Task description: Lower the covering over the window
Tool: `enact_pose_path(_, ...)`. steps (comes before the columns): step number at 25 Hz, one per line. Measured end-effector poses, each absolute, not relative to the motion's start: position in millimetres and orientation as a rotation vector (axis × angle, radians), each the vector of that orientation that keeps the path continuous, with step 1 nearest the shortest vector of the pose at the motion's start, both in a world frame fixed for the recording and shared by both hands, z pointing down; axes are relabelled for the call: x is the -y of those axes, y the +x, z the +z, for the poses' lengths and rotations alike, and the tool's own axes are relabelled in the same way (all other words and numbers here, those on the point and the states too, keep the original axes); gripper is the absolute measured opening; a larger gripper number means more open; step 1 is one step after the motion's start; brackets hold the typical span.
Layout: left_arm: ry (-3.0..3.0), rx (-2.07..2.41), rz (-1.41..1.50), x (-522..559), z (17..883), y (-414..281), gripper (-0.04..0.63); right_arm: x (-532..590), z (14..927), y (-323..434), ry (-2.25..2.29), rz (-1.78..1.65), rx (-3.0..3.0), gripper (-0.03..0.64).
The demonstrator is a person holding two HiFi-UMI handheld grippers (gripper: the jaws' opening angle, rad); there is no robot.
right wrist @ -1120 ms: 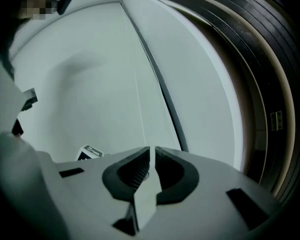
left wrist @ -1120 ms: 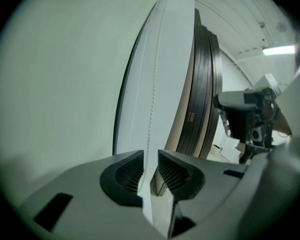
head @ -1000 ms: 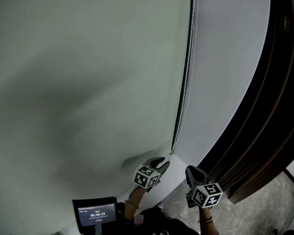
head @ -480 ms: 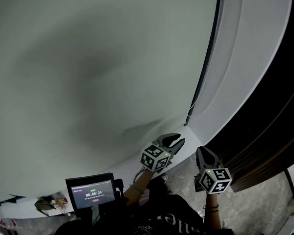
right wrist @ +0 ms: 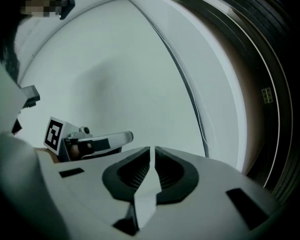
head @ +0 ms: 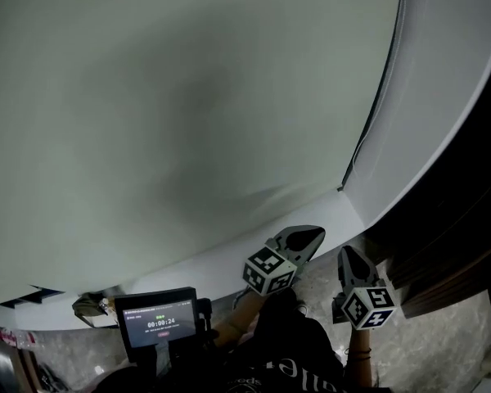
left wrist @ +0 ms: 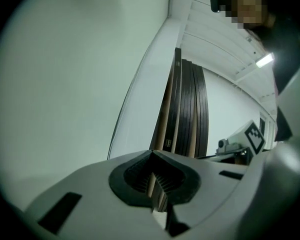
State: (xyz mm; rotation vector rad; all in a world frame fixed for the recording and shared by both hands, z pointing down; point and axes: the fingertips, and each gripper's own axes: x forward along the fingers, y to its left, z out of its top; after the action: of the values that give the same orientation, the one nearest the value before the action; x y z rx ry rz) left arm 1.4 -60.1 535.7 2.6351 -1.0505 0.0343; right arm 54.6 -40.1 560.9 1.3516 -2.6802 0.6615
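A pale blind (head: 164, 113) is being shown filling nearly the whole head view. It is hanging ahead of both grippers and spreading far to their left. Its lower hem is being seen just above and beyond the left gripper (left wrist: 151, 154), and a white strip of wall (head: 204, 267) is lying bare beneath the hem. The left gripper is being held out toward the hem, pointing almost level, and no touch on the blind is being shown. Its jaws have just been closing and are now being held together at the tips, with nothing caught between them.

The right gripper (right wrist: 151, 150) is being held just to the right of the left one, near it but not touching. Its jaws are being kept a thin slit apart, and nothing is being held in that slit.

A thin cord (head: 368, 129) is being seen hanging along the blind's right edge. It is above and ahead of the right gripper and well apart from both grippers. To the right of the cord a white frame (head: 442, 80) is being shown. Dark slats (head: 475, 187) are standing beyond it, off to the right of the right gripper.

Behind the left gripper, on the person's side, a small lit screen (head: 157, 324) is being shown, with a dark shirt (head: 286, 359) beside it. Grey floor (head: 450, 334) is being seen below and to the right of the right gripper.
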Motion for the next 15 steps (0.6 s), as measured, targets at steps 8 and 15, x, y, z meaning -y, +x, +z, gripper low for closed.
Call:
enact_pose_path(8,2.641,1.036,0.003,60,537,-2,0.002,51,570,58,1.378,0.648,2.626,0.021)
enact_pose_path(15,2.673,0.947,-0.025,1,520,-84,0.002,8,551,-20,1.463,0.677,2.638,0.021)
